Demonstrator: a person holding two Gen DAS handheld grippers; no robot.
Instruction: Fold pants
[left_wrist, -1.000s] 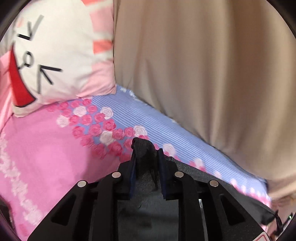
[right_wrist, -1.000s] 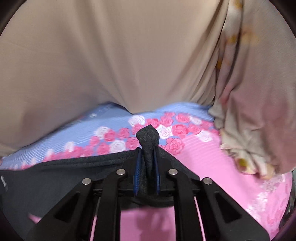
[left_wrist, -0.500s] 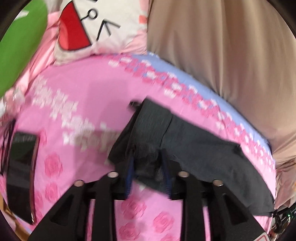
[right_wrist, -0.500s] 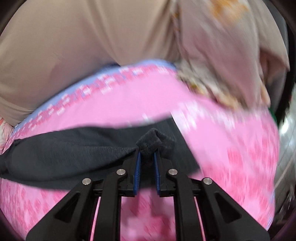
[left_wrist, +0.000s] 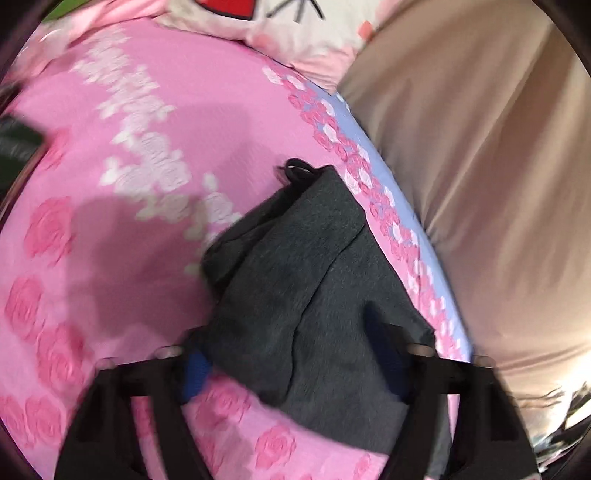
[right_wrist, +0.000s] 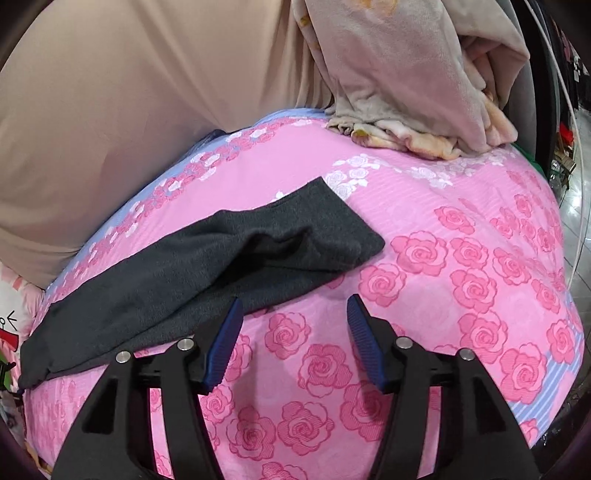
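Observation:
The dark grey pants (right_wrist: 207, 266) lie stretched out on the pink rose-print bed sheet (right_wrist: 480, 280), folded lengthwise with the legs stacked. In the left wrist view the pants (left_wrist: 295, 280) show their waistband end with a black drawstring (left_wrist: 295, 171). My left gripper (left_wrist: 291, 354) is open, its jaws spread wide over the near edge of the cloth. My right gripper (right_wrist: 293, 314) is open and empty, just in front of the leg end of the pants, its left fingertip (right_wrist: 231, 321) at the cloth's edge.
A beige curtain (right_wrist: 129, 92) hangs along the far side of the bed. A crumpled beige blanket (right_wrist: 413, 92) sits at the far right. A white cartoon pillow (left_wrist: 280, 22) lies at the head end. A dark object (left_wrist: 18, 144) sits at the left edge.
Both grippers lowered the pants onto the sheet and opened, letting go of the cloth. They have drawn back a little; the pants now lie flat.

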